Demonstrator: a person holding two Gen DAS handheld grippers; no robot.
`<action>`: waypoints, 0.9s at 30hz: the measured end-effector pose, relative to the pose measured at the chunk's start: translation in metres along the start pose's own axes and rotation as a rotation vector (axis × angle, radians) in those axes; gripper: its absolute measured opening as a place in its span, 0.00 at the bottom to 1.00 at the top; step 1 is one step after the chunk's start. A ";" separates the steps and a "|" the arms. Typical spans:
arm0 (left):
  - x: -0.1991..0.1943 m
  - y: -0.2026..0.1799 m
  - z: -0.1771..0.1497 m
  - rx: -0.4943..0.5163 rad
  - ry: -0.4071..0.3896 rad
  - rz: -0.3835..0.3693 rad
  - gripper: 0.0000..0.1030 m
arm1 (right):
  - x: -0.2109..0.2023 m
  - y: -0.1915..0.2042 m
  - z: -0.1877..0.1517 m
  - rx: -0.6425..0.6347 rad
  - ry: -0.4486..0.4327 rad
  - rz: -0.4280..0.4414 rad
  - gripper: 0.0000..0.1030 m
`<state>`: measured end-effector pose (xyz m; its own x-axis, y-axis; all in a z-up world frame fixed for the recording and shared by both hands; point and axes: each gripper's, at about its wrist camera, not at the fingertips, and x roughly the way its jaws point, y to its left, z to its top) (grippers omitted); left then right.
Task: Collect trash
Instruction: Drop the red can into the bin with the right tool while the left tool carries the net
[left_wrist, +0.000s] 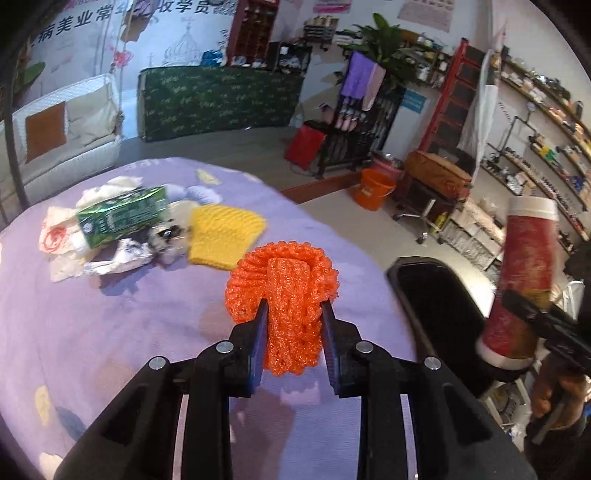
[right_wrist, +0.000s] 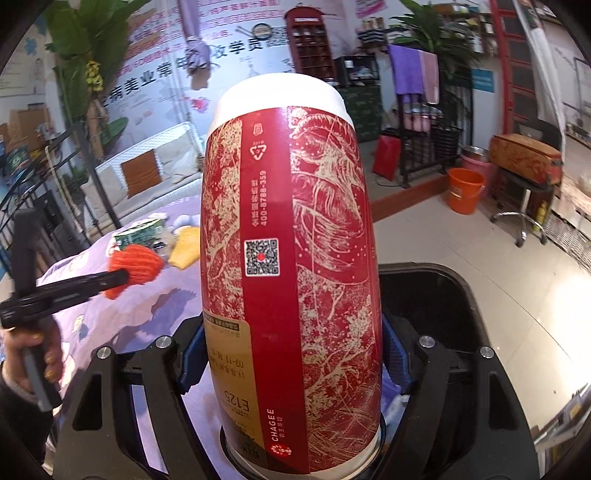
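My left gripper (left_wrist: 293, 306) is shut on an orange foam fruit net (left_wrist: 284, 280), held just above the purple tablecloth (left_wrist: 110, 332). That net (right_wrist: 136, 264) and the left gripper (right_wrist: 123, 275) also show at the left of the right wrist view. My right gripper (right_wrist: 291, 354) is shut on a tall red paper cup (right_wrist: 291, 258) with a white lid, held upright above the black trash bin (right_wrist: 443, 295). The cup (left_wrist: 521, 280) shows at the right of the left wrist view, past the bin (left_wrist: 436, 295). A yellow foam net (left_wrist: 225, 232), a green carton (left_wrist: 122, 216) and crumpled wrappers (left_wrist: 110, 254) lie on the table.
The bin stands on the floor at the table's right edge. An orange bucket (left_wrist: 373, 188), a stool (left_wrist: 424, 214), a black rack (left_wrist: 354, 136) and shelves (left_wrist: 535, 158) stand beyond. A white seat (left_wrist: 62, 136) is at the far left. A person's hand (right_wrist: 33, 354) grips the left gripper's handle.
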<state>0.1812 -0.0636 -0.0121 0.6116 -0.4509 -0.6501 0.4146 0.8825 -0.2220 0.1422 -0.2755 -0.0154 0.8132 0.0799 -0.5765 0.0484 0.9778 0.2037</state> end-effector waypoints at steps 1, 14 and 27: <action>-0.002 -0.012 -0.002 0.006 -0.006 -0.026 0.26 | 0.000 -0.007 -0.001 0.012 0.007 -0.018 0.74; 0.000 -0.100 -0.014 0.092 -0.006 -0.220 0.26 | 0.087 -0.100 -0.044 0.213 0.389 -0.174 0.74; 0.017 -0.138 -0.023 0.156 0.051 -0.298 0.26 | 0.153 -0.104 -0.062 0.112 0.649 -0.235 0.75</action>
<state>0.1188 -0.1900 -0.0088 0.4155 -0.6750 -0.6097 0.6706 0.6802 -0.2961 0.2261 -0.3531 -0.1737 0.2650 0.0025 -0.9642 0.2685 0.9603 0.0762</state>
